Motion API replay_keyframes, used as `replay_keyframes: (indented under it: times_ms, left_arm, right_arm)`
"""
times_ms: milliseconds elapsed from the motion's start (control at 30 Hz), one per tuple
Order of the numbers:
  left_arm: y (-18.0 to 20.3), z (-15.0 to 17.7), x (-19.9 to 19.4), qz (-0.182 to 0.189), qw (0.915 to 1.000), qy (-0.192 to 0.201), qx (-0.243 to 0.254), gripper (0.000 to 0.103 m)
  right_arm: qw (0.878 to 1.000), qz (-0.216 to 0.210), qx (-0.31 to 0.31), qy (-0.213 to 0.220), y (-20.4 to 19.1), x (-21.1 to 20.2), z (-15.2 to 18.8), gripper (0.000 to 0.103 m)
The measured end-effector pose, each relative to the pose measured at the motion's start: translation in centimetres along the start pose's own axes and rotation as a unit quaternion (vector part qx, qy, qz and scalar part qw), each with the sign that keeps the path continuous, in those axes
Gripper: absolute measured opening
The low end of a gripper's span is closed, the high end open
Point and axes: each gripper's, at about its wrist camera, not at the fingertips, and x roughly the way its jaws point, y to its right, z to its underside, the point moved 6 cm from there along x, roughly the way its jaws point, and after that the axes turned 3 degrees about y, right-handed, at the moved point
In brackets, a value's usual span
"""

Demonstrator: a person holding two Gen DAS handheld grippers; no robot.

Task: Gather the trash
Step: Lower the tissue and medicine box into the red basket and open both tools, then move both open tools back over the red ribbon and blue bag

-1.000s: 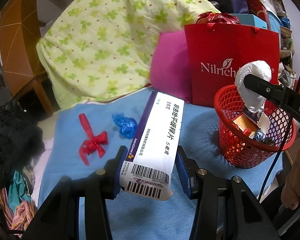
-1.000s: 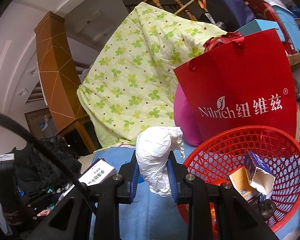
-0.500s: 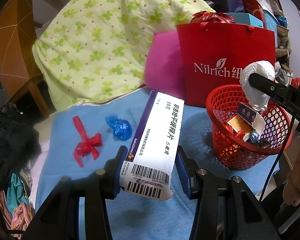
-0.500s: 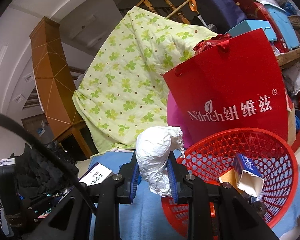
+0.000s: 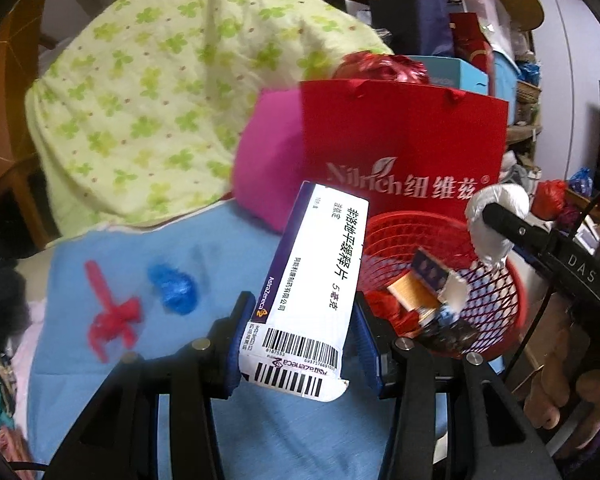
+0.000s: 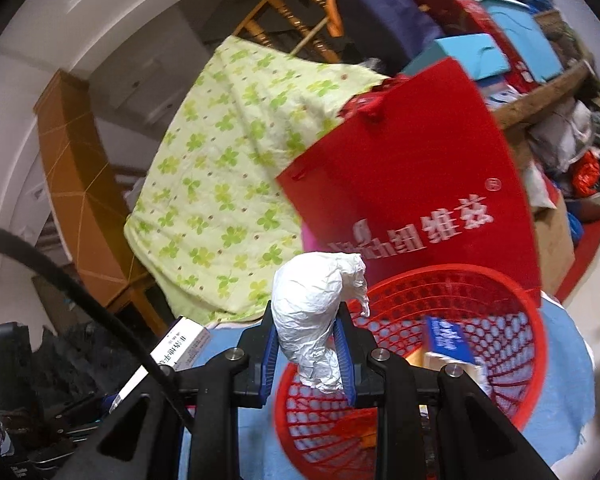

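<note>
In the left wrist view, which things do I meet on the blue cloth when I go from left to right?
red ribbon bow → crumpled blue wrapper → white medicine box held in the left gripper → red mesh basket, with the right gripper's white crumpled paper over its far right rim.

Paper, plastic and cloth

The wad (image 6: 316,316) was crinkled white paper, the basket (image 6: 516,296) glossy red plastic mesh, the box (image 5: 316,276) smooth card.
</note>
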Motion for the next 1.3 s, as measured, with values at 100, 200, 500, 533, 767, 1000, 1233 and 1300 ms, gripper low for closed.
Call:
replay_keyframes:
  times_ms: [100, 200, 500, 533, 767, 1000, 1233, 1300]
  left_arm:
    - [1.6, -0.7, 0.9, 0.025, 0.9997, 0.002, 0.002, 0.050]
    - [3.5, -1.4, 1.7, 0.053, 0.9985, 0.009, 0.014, 0.050]
    - [6.9, -1.2, 4.1, 0.105, 0.9941, 0.008, 0.026, 0.066]
    - [6.7, -0.9, 3.9, 0.107, 0.9939, 0.010, 0.026, 0.066]
    - [1.8, 1.7, 2.7, 0.076, 0.9971, 0.004, -0.011, 0.066]
    - [-8.2, 7.0, 1.1, -0.010, 0.9971, -0.018, -0.074, 0.066]
    - [-18.7, 12.2, -0.4, -0.106, 0.9821, -0.033, -0.152, 0.066]
    - [-20.8, 13.2, -0.6, -0.122, 0.9769, -0.031, -0.172, 0.066]
  right_arm:
    - [1.000, 0.009, 0.028, 0.003, 1.8, -0.3, -0.6, 0.029]
    - [0.999, 0.019, 0.051, 0.005, 3.4, -0.5, -1.1, 0.030]
    - [0.991, 0.027, 0.129, 0.003, 6.5, -0.6, -1.3, 0.076]
    - [0.992, 0.027, 0.126, 0.008, 6.5, -0.8, -1.4, 0.076]
    - [0.996, 0.026, 0.077, 0.022, 3.8, -0.7, -1.4, 0.076]
    - [0.998, -0.029, -0.049, 0.036, -4.1, -0.1, 0.3, 0.076]
    - [0.987, -0.087, -0.134, -0.020, -11.4, 2.6, 5.3, 0.076]
    - [0.985, -0.091, -0.142, -0.047, -12.7, 3.8, 6.9, 0.076]
